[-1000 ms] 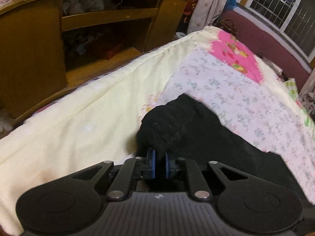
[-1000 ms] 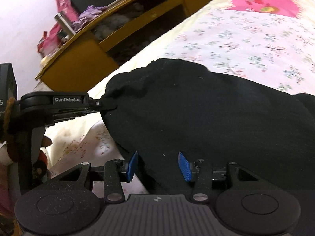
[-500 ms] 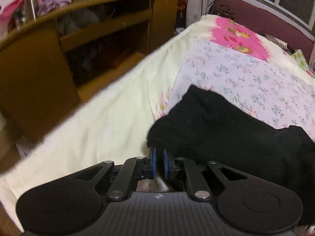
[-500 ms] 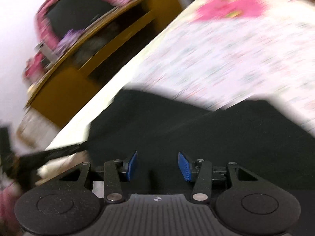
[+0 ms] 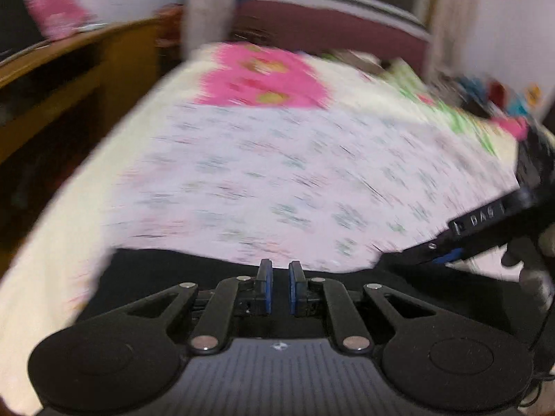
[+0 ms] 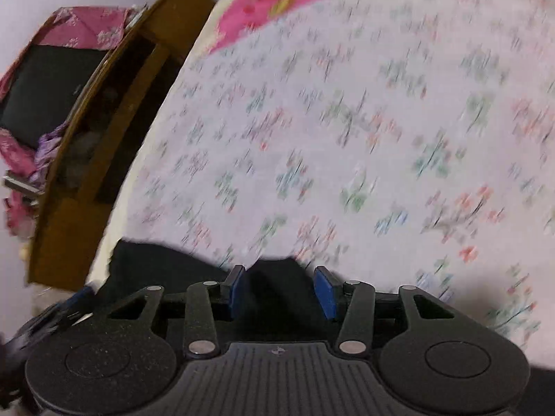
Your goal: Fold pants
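Both views are blurred, so fine detail is lost. You hold a gripper in each hand over a bed covered by a pale floral bedspread [image 5: 263,173] with a bright pink patch [image 5: 260,79] toward the far end.

Your left gripper [image 5: 280,274] has its two blue-padded fingers nearly together, clenched. The black pants [image 5: 166,270] lie as a dark band across the near edge of the bedspread, directly beneath and around those fingers, and dark cloth fills the narrow slot between the pads, so the grip is on the fabric's edge. At the right of that view your right gripper [image 5: 447,256] comes in from the side, its tip meeting the same black fabric.

In the right wrist view, your right gripper [image 6: 281,277] holds its blue pads about half apart, with a bunched fold of the pants [image 6: 274,284] rising between them and filling the gap; the pads press on it from both sides. More of the black cloth spreads left of the fingers, along the bed's near edge.

A wooden shelf unit [image 6: 114,104] stands beside the bed on the left, with pink cloth [image 6: 86,27] on top.
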The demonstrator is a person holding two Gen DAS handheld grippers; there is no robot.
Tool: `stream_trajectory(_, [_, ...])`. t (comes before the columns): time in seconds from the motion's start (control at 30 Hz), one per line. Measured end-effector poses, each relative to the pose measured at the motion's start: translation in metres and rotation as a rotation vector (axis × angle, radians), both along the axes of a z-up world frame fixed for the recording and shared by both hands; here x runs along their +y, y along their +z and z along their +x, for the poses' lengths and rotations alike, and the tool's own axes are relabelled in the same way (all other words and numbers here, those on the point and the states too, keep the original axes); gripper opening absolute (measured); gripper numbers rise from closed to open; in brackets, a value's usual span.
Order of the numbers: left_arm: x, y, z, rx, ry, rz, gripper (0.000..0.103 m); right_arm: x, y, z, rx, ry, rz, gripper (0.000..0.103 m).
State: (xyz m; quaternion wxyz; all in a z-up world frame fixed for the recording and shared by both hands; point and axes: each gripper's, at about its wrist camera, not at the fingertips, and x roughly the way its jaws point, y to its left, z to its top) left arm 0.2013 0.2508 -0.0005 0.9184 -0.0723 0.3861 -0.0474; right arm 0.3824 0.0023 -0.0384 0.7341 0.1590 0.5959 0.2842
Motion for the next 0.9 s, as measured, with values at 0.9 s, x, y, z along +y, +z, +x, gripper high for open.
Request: stream_trajectory(0.9, [-0.03,-0.053,0.004,0.141,-0.023,0.054,0.025,-0.03,-0.02,0.03,0.189,-0.358,0.61,0.041])
